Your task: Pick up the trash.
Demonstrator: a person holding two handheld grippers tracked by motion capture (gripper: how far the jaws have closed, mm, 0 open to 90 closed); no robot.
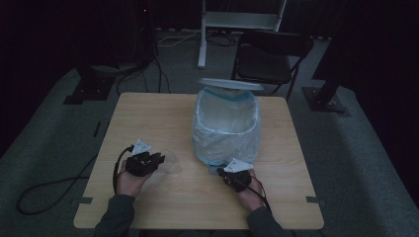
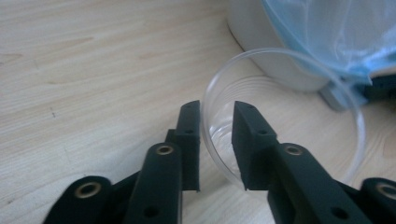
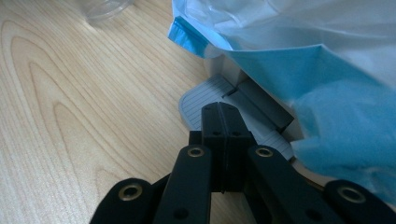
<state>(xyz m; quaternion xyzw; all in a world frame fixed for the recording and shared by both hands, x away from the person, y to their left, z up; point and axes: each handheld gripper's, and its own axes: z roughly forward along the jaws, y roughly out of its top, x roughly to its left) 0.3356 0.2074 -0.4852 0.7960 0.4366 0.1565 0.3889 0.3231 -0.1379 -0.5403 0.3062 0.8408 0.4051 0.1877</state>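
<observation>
At the lower left of the high view, my left gripper (image 1: 159,160) lies low on the table (image 1: 148,118), pointing right at a clear cup (image 1: 170,163) that lies on its side. In the left gripper view the cup (image 2: 285,112) has its open mouth turned toward me, its long axis running away from the jaws toward the bin. The jaws straddle the near rim wall, one pad outside and one inside the mouth; they stand narrow, yet I see a sliver of gap on each side, so I judge the rim not yet pinched.

My left hand is the nearer one to the cup. My right gripper (image 1: 228,174) sits at lower centre of the high view, jaws pressed together on nothing, its tip resting over the bin's grey pedal (image 3: 201,100).

Farther up, at the frame's centre, stands the bin (image 1: 226,129), lined with a blue-edged bag (image 1: 232,96), its lid (image 1: 231,84) tipped up behind. The bin's wall rises just beyond the cup, so I judge the cup must go up and over that rim. Beyond the table, a dark chair (image 1: 267,59).
</observation>
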